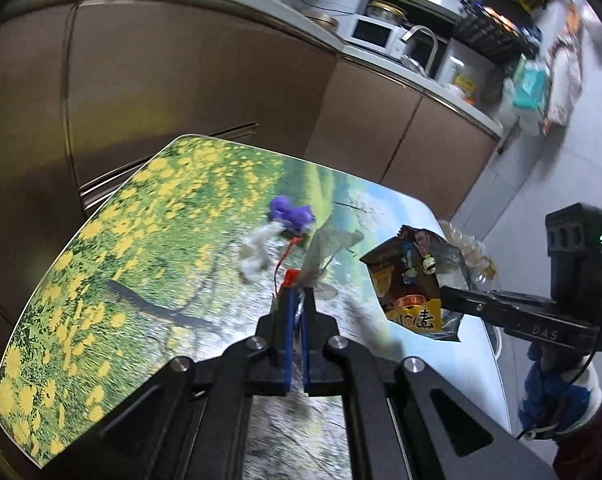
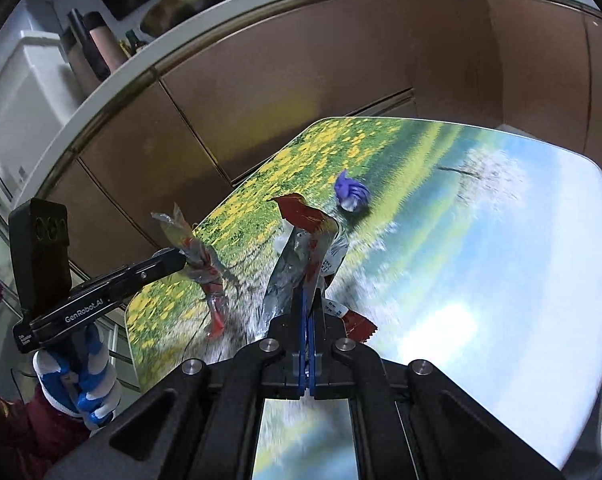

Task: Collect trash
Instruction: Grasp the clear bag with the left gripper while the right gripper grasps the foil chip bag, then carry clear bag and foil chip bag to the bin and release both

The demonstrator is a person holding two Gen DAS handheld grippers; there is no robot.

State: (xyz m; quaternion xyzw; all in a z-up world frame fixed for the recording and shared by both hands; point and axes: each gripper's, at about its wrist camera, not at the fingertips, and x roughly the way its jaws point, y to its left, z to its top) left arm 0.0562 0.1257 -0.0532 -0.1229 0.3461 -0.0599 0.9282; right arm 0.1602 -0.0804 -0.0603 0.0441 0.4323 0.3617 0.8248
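Brown kitchen cabinets curve behind the flower-printed counter (image 1: 101, 240) I'm working over. My left hand-held gripper (image 1: 297, 296) tilts downward above the counter, its blue pads pinched together on a crumpled clear wrapper with red print (image 1: 321, 252), which hangs clear of the surface. My right hand-held gripper (image 2: 309, 300) also slants down, clamped tight on a snack bag (image 2: 301, 248); from the left wrist view that bag (image 1: 413, 280) shows brown and yellow print and is lifted off the counter near its right edge. A blue-and-white gloved hand (image 2: 81, 380) grips the left handle low at the frame's side. Still lying on the counter are a purple scrap (image 1: 291, 214) and a white wad (image 1: 257, 252) just beside it.
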